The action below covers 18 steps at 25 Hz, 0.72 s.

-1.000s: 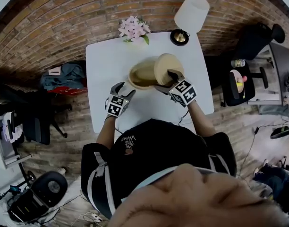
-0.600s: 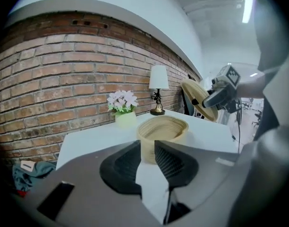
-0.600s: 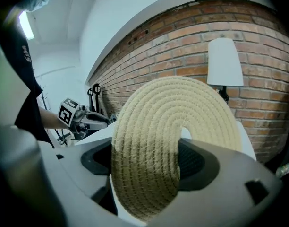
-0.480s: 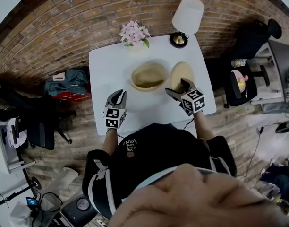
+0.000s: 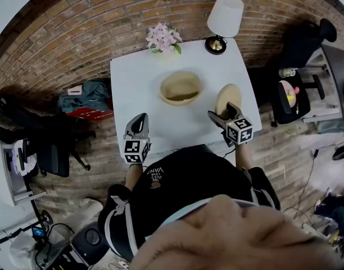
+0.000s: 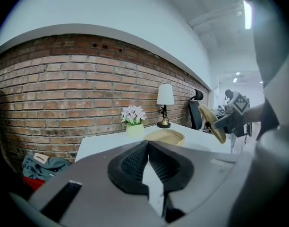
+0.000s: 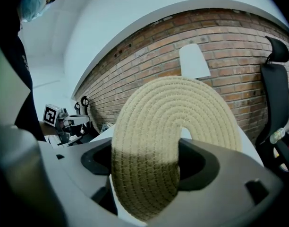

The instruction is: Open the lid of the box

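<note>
The round woven box (image 5: 167, 93) stands uncovered in the middle of the white table (image 5: 132, 89), and also shows in the left gripper view (image 6: 166, 136). My right gripper (image 5: 221, 115) is shut on the woven lid (image 5: 228, 98), which it holds on edge above the table's right front corner, apart from the box. The lid (image 7: 175, 126) fills the right gripper view between the jaws (image 7: 151, 174). My left gripper (image 5: 139, 120) hovers at the table's front left edge, well short of the box. Its jaws (image 6: 147, 144) are shut with nothing between them.
A pot of pink flowers (image 5: 162, 38) and a lamp with a white shade (image 5: 223, 16) stand at the table's far edge against the brick wall. A black office chair (image 5: 307, 44) is to the right. Bags (image 5: 82, 97) lie on the floor to the left.
My right gripper carried the lid off the box, to the right and back toward the front edge. My left gripper drew back from the box and its jaws shut.
</note>
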Available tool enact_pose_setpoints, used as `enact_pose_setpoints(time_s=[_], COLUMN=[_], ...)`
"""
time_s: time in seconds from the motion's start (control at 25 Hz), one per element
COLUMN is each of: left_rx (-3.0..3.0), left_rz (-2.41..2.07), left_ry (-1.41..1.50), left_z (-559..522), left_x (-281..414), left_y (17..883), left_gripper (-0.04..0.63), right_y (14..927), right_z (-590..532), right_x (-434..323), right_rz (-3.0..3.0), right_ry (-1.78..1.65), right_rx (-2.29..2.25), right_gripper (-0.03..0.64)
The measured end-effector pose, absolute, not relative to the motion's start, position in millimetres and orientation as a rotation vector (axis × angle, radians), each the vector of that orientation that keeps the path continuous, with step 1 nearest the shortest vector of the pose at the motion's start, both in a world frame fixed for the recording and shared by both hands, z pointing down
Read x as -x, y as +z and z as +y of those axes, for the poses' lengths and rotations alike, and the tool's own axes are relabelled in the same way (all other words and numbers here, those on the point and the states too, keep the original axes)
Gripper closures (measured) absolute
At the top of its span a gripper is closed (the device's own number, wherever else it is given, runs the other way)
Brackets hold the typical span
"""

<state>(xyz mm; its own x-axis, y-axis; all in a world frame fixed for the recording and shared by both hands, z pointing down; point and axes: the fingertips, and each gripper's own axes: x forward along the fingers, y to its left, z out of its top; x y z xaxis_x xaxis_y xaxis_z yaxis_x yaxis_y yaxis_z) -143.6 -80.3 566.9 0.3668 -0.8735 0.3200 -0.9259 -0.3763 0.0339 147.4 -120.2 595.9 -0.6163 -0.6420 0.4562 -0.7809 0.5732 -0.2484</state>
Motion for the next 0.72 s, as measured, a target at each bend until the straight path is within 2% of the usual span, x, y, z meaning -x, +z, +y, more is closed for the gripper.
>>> enact_pose_setpoints(time_s=[0.72], left_rx=[-2.457], left_rz=[-1.605], left_ry=[0.345], left_z=[-46], left_x=[155], left_y=[548], left_gripper=[0.584], right_y=[607], right_z=[-58], right_x=[-161], right_rz=[-2.458], right_ry=[0.665], right_rx=[-1.320], right_gripper=[0.261])
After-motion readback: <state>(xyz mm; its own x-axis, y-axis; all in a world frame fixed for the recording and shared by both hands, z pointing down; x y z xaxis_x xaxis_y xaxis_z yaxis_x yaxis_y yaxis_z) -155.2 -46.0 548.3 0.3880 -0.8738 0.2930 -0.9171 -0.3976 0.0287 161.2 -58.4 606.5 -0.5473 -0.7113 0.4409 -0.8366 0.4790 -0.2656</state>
